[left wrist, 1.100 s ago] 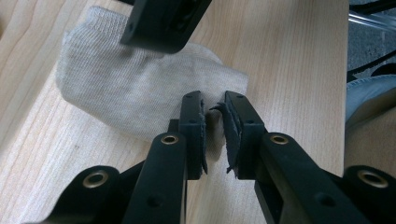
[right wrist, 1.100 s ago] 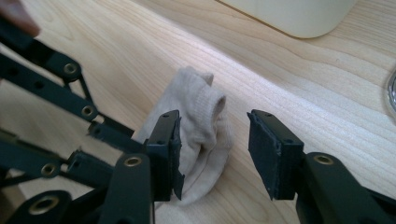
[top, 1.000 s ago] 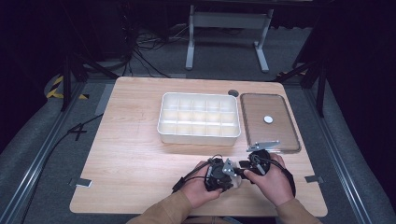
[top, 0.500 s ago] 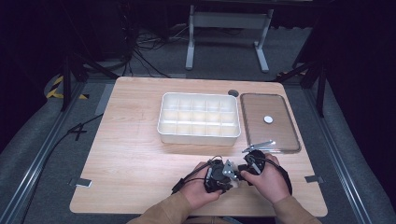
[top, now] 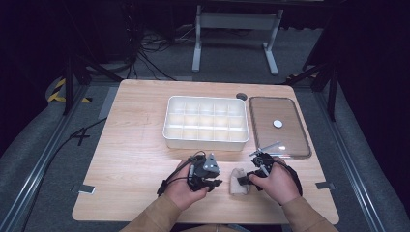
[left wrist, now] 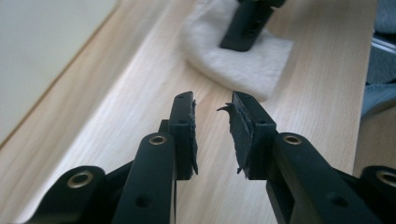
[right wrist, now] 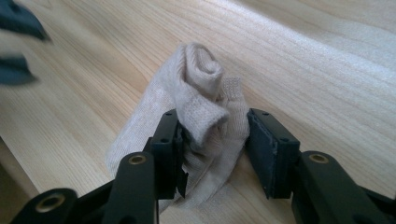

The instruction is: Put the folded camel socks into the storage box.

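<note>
1. Light wooden counter (top: 130, 145), rectangular, grain running across.
2. White compartment tray (top: 206, 122) at centre, toward the far edge.
3. Brown lid-like tray (top: 278, 126) just right of it, small white disc (top: 277, 123) on top.
4. Dark round hole (top: 241, 96) near the far edge.
5. Rolled beige cloth (top: 239, 182) by the near edge.
</note>
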`<state>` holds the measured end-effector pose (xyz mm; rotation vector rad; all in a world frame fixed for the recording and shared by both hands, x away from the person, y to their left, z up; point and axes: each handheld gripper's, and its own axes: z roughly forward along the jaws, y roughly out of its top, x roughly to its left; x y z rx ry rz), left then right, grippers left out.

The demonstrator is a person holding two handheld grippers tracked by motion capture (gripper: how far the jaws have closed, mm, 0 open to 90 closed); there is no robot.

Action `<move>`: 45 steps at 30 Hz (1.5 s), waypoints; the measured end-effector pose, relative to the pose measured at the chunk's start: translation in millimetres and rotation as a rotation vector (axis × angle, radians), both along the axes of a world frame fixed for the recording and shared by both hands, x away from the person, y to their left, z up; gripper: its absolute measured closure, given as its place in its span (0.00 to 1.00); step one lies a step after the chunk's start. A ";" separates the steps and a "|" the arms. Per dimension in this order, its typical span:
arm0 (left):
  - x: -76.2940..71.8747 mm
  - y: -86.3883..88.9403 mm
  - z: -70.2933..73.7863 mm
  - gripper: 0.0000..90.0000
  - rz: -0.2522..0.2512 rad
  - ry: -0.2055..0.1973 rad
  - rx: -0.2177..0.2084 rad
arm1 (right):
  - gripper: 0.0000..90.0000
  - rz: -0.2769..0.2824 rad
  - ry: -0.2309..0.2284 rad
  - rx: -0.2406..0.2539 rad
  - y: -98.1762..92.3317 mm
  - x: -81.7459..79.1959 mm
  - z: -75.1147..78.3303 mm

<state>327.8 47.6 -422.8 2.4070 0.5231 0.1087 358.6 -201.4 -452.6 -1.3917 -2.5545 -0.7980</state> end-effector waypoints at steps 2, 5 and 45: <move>1.2 8.8 1.2 0.79 0.026 -0.006 -0.007 | 0.63 0.002 0.008 -0.013 1.6 1.1 0.2; 1.3 16.6 1.9 0.78 0.051 -0.008 -0.005 | 0.64 0.009 0.012 -0.015 2.9 2.2 0.2; 8.7 90.0 11.1 0.73 0.256 -0.038 -0.080 | 0.84 0.151 -0.127 0.066 -2.0 2.3 22.0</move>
